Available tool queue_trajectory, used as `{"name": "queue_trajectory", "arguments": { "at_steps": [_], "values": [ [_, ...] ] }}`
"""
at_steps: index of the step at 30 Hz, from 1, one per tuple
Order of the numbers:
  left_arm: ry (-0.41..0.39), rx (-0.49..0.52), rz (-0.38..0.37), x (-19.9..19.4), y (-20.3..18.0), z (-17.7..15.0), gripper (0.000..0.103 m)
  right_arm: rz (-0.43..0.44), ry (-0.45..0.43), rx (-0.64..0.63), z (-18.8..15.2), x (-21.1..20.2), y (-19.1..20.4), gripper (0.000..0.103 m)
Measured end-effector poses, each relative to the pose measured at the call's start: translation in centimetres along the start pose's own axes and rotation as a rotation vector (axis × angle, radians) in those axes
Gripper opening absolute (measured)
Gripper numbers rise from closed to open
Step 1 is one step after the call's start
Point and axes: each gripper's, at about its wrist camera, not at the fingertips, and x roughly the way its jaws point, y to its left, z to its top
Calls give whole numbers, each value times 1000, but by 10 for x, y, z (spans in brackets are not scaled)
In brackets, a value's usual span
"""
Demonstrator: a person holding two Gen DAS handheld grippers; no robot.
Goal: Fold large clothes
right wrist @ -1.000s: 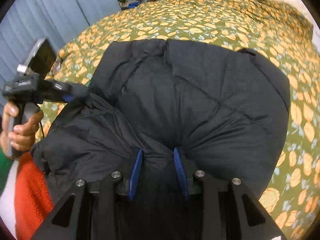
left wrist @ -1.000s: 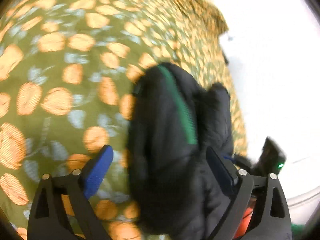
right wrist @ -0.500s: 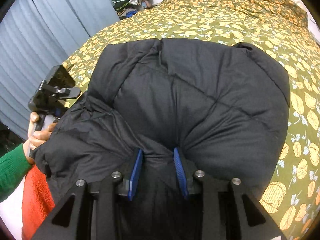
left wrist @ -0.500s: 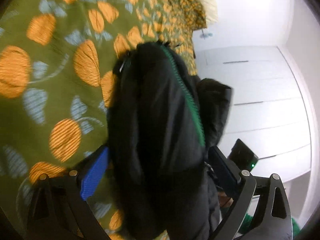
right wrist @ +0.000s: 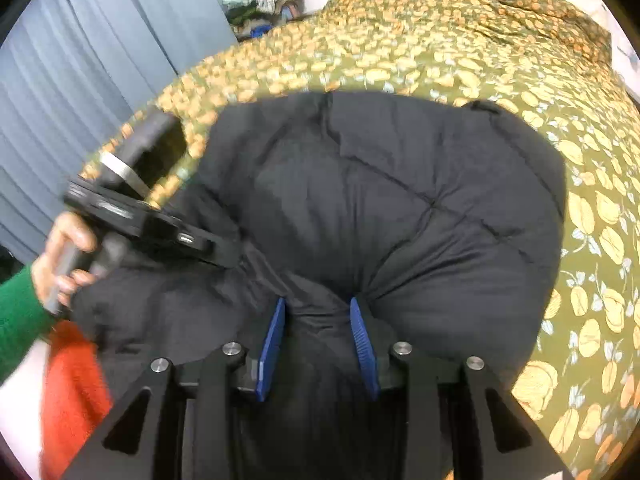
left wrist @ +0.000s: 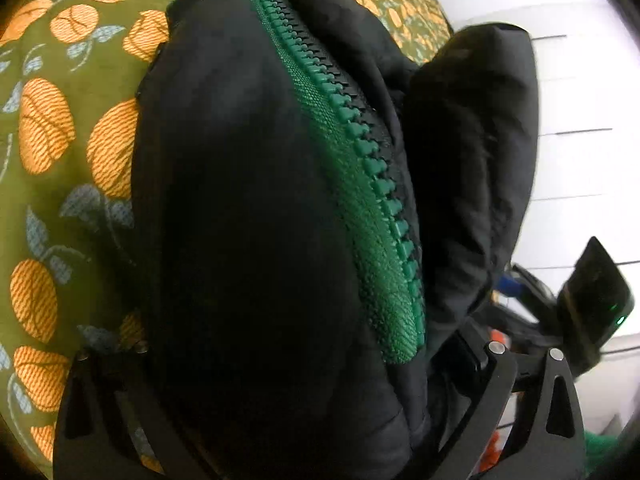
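Observation:
A black puffer jacket [right wrist: 384, 208] lies bunched on the bed. Its green zipper [left wrist: 360, 208] runs down the middle of the left wrist view, very close to the camera. My right gripper [right wrist: 318, 320] is shut on a fold of the jacket at its near edge, blue pads pinching the fabric. My left gripper [right wrist: 224, 254] reaches into the jacket's left side in the right wrist view. In its own view the jacket [left wrist: 248, 240] fills the space between the wide-set jaws and hides the fingertips.
The bed cover [right wrist: 460, 48] is olive green with orange flowers and stretches far behind the jacket. Blue-grey curtains [right wrist: 100, 60] hang on the left. A pile of clothes [right wrist: 264, 0] sits at the far corner. Something red [right wrist: 72, 392] lies below the left hand.
My left gripper has pushed further onto the jacket, so the zipper now fills its view and the blue pads are hidden. My right gripper has kept its hold and barely moved.

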Motion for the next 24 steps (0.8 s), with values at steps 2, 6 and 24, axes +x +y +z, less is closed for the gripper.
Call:
{"name": "queue_trajectory", "arguments": {
  "at_steps": [2, 6, 24],
  "values": [
    [-6, 27, 39, -1, -5, -2, 103, 101, -49, 111, -6, -25, -17, 63],
    [-4, 86, 115, 3, -23, -6, 103, 146, -166, 319, -45, -71, -73, 84],
    [-132, 119, 208, -32, -34, -42, 47, 295, -81, 391, -33, 7, -90, 67]
  ]
}}
